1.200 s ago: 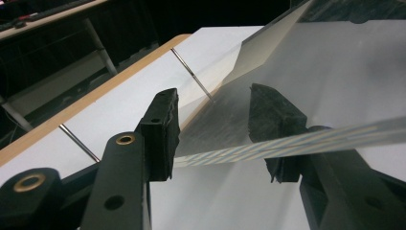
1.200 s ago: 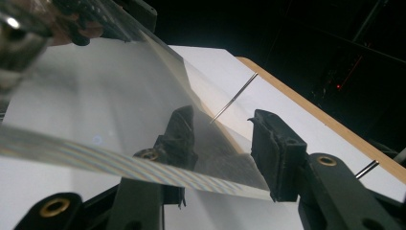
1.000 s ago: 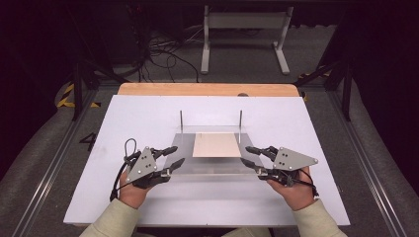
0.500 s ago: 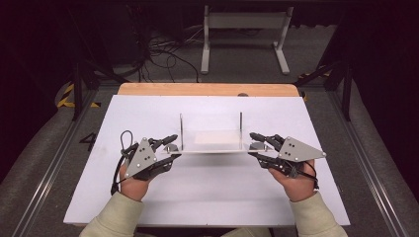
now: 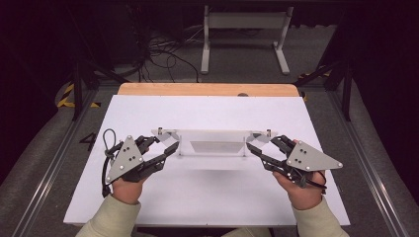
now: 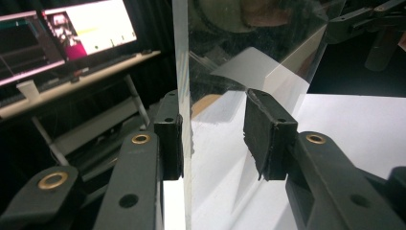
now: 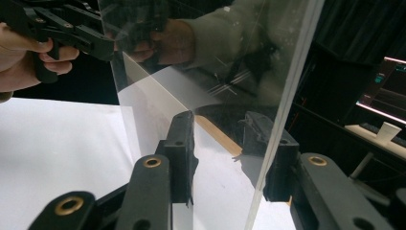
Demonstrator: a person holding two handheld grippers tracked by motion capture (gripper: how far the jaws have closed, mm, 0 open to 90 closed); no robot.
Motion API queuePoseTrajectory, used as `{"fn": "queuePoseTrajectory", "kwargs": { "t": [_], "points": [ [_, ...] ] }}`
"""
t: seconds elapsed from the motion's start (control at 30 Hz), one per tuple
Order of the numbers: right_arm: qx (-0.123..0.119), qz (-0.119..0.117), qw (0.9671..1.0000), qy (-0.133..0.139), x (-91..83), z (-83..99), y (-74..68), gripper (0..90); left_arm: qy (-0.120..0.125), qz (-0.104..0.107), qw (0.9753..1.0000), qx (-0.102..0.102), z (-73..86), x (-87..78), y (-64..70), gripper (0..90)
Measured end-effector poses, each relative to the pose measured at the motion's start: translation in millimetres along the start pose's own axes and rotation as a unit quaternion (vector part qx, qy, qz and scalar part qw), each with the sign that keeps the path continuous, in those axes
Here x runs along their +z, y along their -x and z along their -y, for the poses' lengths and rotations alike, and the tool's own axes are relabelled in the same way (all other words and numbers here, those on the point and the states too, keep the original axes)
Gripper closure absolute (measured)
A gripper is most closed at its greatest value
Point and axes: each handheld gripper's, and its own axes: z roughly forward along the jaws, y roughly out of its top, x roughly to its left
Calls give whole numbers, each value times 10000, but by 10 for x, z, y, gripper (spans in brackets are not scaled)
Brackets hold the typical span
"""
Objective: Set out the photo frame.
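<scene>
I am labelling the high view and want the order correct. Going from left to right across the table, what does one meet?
Left hand → left gripper → clear acrylic stand → right gripper → right hand. All of it is over the white table.

My pale cream sleeves, black two-jaw grippers with brass rivets, screw-dotted grey triangular plates, black looping cable.
</scene>
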Motion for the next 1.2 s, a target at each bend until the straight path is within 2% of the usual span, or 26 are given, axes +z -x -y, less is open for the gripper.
{"fn": "queuePoseTrajectory", "kwargs": {
  "t": [0.07,0.17,0.27,0.43,0.53,0.67,0.77,1.0,1.1,1.2],
  "points": [
    [92,-12,10000,-12,-31,-33,-11,620,-55,49,9999,-69,-47,-23,9,612],
    [296,-91,9995,76,-81,-91,-24,624,-88,197,9993,-310,-102,-49,5,610],
    [446,-132,9988,133,-130,-158,-37,631,-124,316,9983,-467,-138,-68,6,609],
    [634,-202,9976,168,-183,-223,-51,639,-134,417,9973,-582,-198,-104,8,610],
    [821,-274,9961,163,-203,-246,-48,638,-230,512,9959,-713,-259,-139,9,618],
    [1098,-379,9932,62,-190,-231,-30,636,-409,589,9937,-860,-263,-135,-3,625],
    [1211,-387,9919,63,-175,-191,2,624,-414,608,9941,-797,-269,-129,4,637],
    [1236,-365,9916,110,-159,-167,21,616,-360,632,9942,-798,-252,-112,-18,635],
    [1261,-365,9912,155,-142,-149,38,610,-286,486,9960,-698,-235,-81,-6,620],
    [1305,-379,9905,221,-125,-126,57,608,-245,439,9965,-664,-215,-70,-7,610]
  ]
}}
